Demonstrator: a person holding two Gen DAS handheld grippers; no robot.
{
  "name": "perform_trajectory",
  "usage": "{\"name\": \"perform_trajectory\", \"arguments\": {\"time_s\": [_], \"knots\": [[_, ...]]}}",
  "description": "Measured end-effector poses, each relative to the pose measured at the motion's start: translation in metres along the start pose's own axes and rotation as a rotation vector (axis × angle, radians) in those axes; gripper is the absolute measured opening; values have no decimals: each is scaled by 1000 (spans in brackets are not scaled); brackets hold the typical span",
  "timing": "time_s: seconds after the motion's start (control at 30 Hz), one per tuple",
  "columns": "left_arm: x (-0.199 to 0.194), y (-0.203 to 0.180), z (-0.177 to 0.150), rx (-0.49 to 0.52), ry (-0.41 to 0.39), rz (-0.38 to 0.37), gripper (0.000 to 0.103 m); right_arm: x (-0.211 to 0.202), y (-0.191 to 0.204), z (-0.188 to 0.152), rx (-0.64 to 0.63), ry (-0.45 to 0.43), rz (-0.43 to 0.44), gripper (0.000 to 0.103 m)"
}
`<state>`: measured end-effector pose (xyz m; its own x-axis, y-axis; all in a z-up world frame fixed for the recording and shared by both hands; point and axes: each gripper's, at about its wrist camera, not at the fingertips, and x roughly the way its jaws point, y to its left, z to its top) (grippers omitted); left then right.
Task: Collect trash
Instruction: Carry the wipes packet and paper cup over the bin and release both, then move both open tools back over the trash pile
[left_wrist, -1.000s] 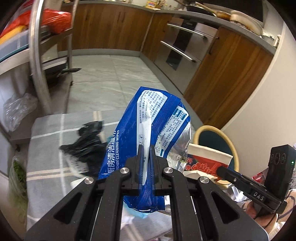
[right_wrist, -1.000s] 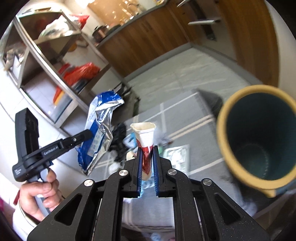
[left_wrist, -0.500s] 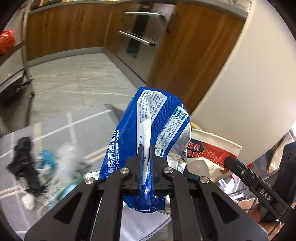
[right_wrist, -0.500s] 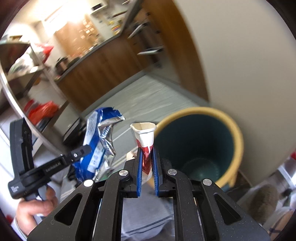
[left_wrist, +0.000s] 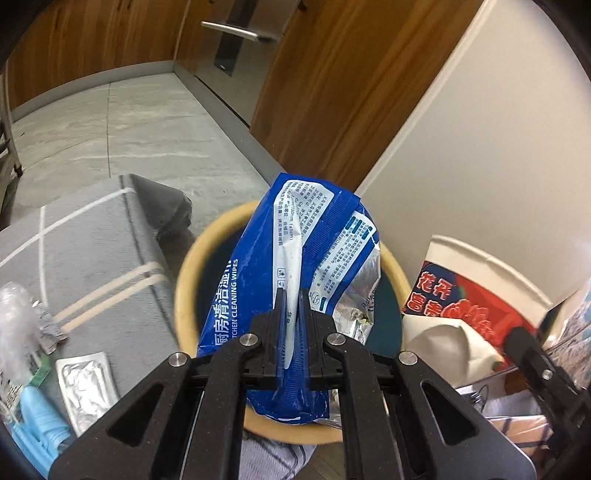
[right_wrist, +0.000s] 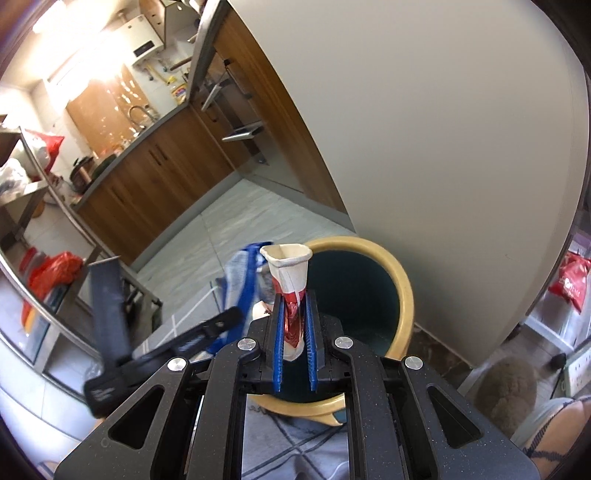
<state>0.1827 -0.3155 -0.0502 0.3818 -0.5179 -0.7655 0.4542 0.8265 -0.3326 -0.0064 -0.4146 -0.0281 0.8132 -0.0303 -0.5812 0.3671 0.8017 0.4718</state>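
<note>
Both grippers loaded, both at the bin. Left gripper (left_wrist: 290, 306): jaws pressed tight on the centre seam of a blue wipes packet (left_wrist: 295, 266), which stands upright out of the jaws, long axis running away from the gripper and leaning over the bin (left_wrist: 186, 273) mouth; packet's lower end hangs just inside the near rim. Right gripper (right_wrist: 295, 325): jaws pinching a crushed paper cup (right_wrist: 290, 275) by its red base, open mouth up, long axis upright, sitting at the bin's (right_wrist: 400, 291) near-left rim, not yet clearly over the hollow. Judgement: left item is better placed, so left lets go first; right needs a short shift toward bin centre before it lets go. Risk: packet is wide vs. opening and could catch on the rim. More litter remains on the grey cloth (left_wrist: 92, 251) near its right edge, incl. a foil blister pack (left_wrist: 86, 380).
</note>
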Motion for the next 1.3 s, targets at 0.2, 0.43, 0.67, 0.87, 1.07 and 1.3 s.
{"name": "perform_trajectory", "arguments": {"time_s": [0.2, 0.43, 0.67, 0.87, 1.07, 1.3], "knots": [[26, -4, -5, 24, 53, 21, 6, 13, -1, -3, 9, 36, -8, 12], [3, 1, -1, 34, 1, 24, 22, 30, -5, -5, 24, 68, -16, 12], [-40, 28, 2, 16, -79, 75, 35, 48, -4, -10, 24, 105, -35, 12], [-87, 54, 0, -8, -147, 118, 49, 66, 4, -12, -17, 141, -61, 13], [-124, 82, -11, -14, -180, 160, 54, 75, 11, -15, -32, 170, -90, 20], [-169, 118, -35, -37, -206, 233, 61, 72, 23, -18, -48, 158, -69, 35]]}}
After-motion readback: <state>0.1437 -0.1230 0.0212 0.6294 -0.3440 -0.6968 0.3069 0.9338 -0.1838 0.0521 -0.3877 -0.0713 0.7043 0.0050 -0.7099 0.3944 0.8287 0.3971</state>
